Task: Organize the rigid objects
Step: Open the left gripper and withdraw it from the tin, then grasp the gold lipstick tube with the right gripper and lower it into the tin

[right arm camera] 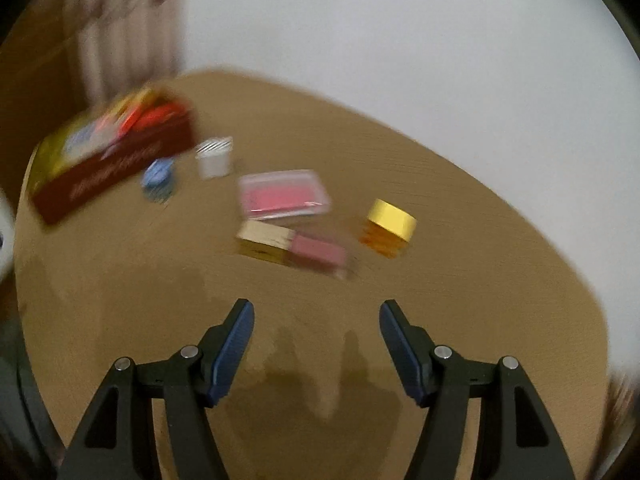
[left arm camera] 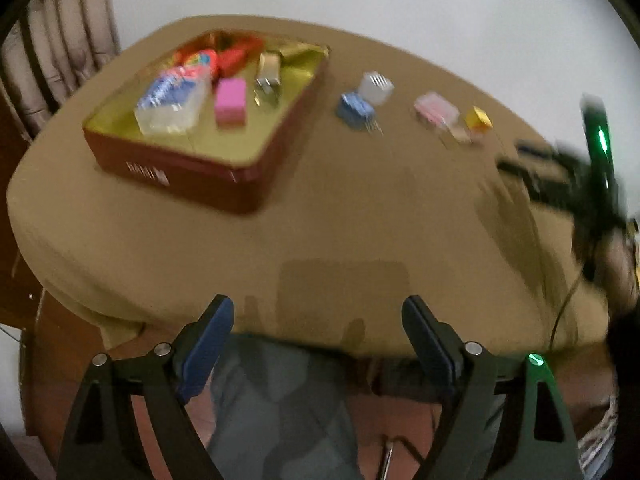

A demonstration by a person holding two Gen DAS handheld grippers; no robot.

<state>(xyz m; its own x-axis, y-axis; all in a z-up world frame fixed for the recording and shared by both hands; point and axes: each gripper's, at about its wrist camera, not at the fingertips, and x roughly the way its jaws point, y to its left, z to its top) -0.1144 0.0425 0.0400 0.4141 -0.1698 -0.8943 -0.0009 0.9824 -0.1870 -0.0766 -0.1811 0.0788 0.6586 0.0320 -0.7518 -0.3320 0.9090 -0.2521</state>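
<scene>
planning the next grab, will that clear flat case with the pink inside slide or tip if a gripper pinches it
The clear case lies flat and low on the table, so tipping seems unlikely. Its glossy plastic probably slides when nudged. It looks stiff and light, though blur hides detail.

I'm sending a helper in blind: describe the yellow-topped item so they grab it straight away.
Start from the red tin at the table's far left and follow the loose items rightward. Last in that line, past the clear pink case, stands the small box. It alone has a bright yellow top over orange sides, standing apart from everything else.
</scene>
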